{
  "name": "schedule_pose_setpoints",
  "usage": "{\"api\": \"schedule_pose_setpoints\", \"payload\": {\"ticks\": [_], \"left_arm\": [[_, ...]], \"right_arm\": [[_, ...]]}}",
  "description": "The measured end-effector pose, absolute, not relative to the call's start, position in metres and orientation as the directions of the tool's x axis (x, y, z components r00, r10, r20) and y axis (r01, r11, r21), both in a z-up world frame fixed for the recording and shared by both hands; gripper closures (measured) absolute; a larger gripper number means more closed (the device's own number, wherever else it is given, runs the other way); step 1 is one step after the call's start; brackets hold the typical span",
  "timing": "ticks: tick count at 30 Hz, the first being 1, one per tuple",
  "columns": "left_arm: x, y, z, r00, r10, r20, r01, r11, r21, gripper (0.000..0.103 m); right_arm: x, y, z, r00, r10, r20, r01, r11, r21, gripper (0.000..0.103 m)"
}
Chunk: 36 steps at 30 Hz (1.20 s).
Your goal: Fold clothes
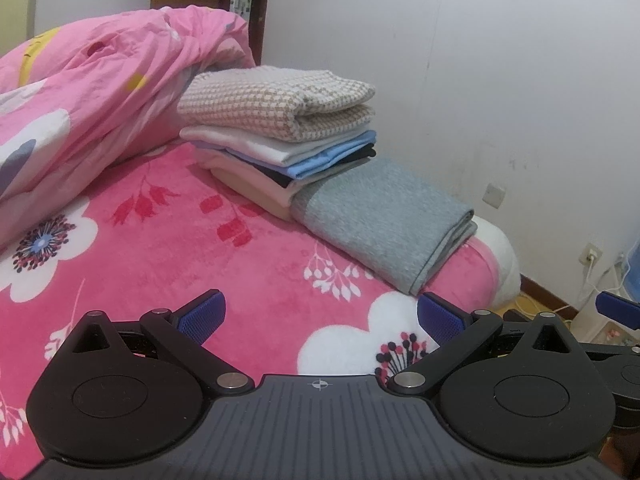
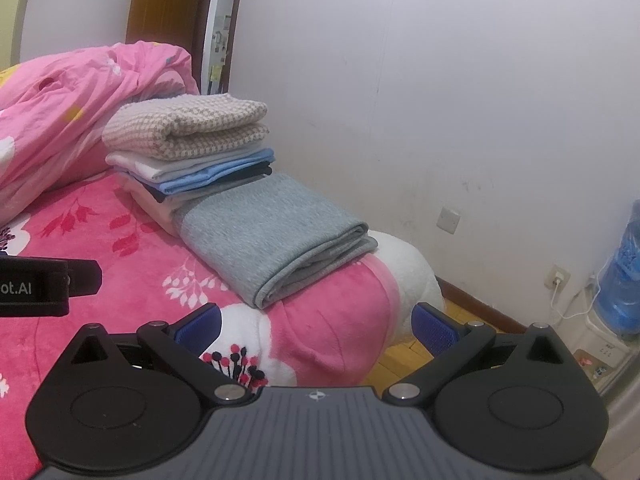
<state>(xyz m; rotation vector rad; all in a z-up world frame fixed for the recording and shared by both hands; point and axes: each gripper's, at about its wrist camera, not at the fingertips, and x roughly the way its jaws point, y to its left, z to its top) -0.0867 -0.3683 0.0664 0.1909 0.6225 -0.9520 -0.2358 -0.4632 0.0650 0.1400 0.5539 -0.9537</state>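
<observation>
A folded grey garment (image 1: pixel 380 216) (image 2: pixel 272 232) lies flat near the bed's corner. Its far end is tucked under a stack of folded clothes (image 1: pixel 280 136) (image 2: pixel 188 148) topped by a beige checked piece. My left gripper (image 1: pixel 320 318) hovers open over the pink floral blanket (image 1: pixel 160 240), short of the grey garment, with nothing between its blue pads. My right gripper (image 2: pixel 316 324) is also open and empty, above the bed's corner just in front of the grey garment. The right gripper's blue fingertip (image 1: pixel 618 308) shows at the left wrist view's right edge.
A crumpled pink duvet (image 1: pixel 100 92) (image 2: pixel 72 96) is heaped at the back left. A white wall runs close along the bed's right side. On the wooden floor (image 2: pixel 404 364) stands a water dispenser (image 2: pixel 620 280) with a cable plugged into a wall socket (image 2: pixel 558 278).
</observation>
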Motion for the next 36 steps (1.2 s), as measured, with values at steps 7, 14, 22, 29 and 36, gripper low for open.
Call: {"api": "schedule_pose_setpoints", "payload": {"ticks": [7, 14, 22, 29, 36], "left_arm": [[-0.0872, -0.3678, 0.0664, 0.422, -0.701, -0.575, 0.808, 0.578, -0.112, 0.000], [-0.0872, -0.3672, 0.0663, 0.422, -0.700, -0.576, 0.808, 0.579, -0.112, 0.000], [-0.0868, -0.3663, 0.0666, 0.422, -0.702, -0.575, 0.808, 0.578, -0.113, 0.000], [-0.0858, -0.3665, 0.0680, 0.424, -0.701, -0.573, 0.807, 0.580, -0.112, 0.000], [-0.0860, -0.3664, 0.0677, 0.424, -0.701, -0.574, 0.807, 0.580, -0.113, 0.000]], "right_arm": [[-0.2368, -0.4634, 0.0635, 0.452, -0.733, -0.508, 0.805, 0.581, -0.123, 0.000], [-0.2375, -0.4628, 0.0626, 0.451, -0.733, -0.509, 0.805, 0.581, -0.123, 0.000], [-0.2375, -0.4622, 0.0624, 0.451, -0.734, -0.508, 0.806, 0.580, -0.123, 0.000], [-0.2371, -0.4621, 0.0634, 0.453, -0.733, -0.507, 0.803, 0.583, -0.125, 0.000], [-0.2360, -0.4613, 0.0647, 0.453, -0.735, -0.506, 0.803, 0.582, -0.127, 0.000]]}}
